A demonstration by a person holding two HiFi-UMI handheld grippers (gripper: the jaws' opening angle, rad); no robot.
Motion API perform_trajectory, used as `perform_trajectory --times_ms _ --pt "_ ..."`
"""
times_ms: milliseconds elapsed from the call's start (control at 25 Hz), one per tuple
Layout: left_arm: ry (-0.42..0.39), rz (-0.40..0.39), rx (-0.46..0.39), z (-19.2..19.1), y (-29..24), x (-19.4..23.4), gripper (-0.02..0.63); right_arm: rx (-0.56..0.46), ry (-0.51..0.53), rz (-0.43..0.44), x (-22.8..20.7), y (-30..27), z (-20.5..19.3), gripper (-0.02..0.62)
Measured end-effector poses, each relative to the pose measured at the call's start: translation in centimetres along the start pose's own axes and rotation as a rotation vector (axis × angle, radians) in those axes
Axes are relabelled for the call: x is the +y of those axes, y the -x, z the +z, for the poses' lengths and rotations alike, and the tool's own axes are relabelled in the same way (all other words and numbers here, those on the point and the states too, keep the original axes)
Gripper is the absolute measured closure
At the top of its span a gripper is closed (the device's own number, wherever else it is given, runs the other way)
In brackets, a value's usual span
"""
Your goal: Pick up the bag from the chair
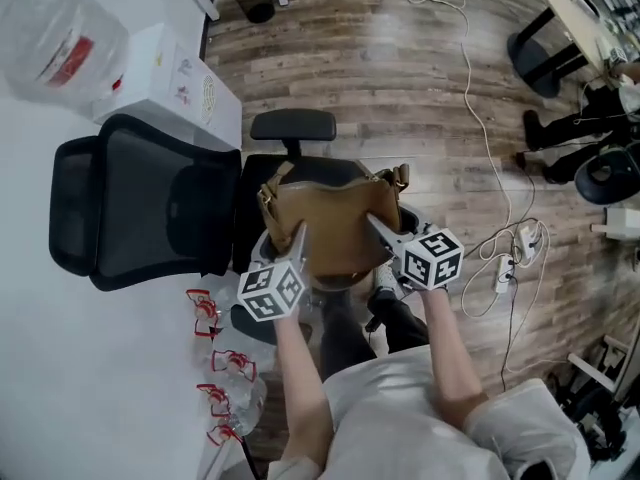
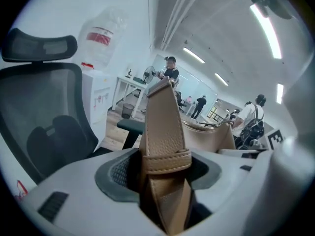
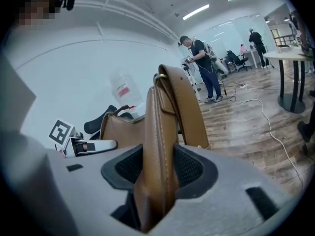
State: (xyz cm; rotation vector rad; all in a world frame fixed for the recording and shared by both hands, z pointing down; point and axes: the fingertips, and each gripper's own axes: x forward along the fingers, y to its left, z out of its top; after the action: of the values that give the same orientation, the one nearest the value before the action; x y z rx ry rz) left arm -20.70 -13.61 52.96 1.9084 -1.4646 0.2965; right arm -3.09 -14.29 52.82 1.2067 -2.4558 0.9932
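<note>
Above the seat of a black mesh-backed office chair (image 1: 150, 208), a tan leather handbag (image 1: 335, 223) is held up between two grippers, one at each end. The left gripper (image 1: 298, 240) is closed on a light tan strap (image 2: 165, 146) that carries a stitched keeper loop; in the left gripper view the strap is seen pinched between the dark pads, with the jaws kept fairly wide by its thickness. The right gripper (image 1: 378, 226) is clamped on a darker brown strap (image 3: 160, 156), which is seen edge-on between its pads at a narrower gap. The bag's body hangs between the two straps, with its open top facing upward. Whether its base is clear of the seat cannot be told from above. A black armrest (image 1: 293, 125) is seen just beyond the bag. To the left, a white table (image 1: 60, 368) carries a white box (image 1: 175, 78) and a clear plastic bag (image 1: 55, 28). A white cable (image 1: 480, 118) is trailed across the wood-plank floor (image 1: 400, 78).
</note>
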Motion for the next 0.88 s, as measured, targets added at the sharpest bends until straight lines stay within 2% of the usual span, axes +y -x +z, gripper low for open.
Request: perform_trajectory --times_ms 160,280,400,640,880 --pt "-0.005 0.042 -0.060 2.3 4.6 -2.8 0.360 -0.023 0.010 0.062 2.3 3.4 2.7 0.408" --pt "-0.006 0.041 -0.082 3.1 8.0 -5.0 0.364 -0.049 0.018 0.111 4.0 6.3 3.8 0.408" --pt "-0.013 0.030 -0.123 4.6 9.8 -6.8 0.370 -0.093 0.076 0.155 4.8 8.1 6.2 0.410" --pt "-0.066 0.013 -0.181 6.3 11.6 -10.9 0.385 -0.152 0.135 0.179 5.1 12.1 9.2 0.417" --pt "-0.095 0.039 -0.257 7.4 13.6 -13.8 0.394 -0.174 0.192 0.181 5.6 14.8 11.1 0.419"
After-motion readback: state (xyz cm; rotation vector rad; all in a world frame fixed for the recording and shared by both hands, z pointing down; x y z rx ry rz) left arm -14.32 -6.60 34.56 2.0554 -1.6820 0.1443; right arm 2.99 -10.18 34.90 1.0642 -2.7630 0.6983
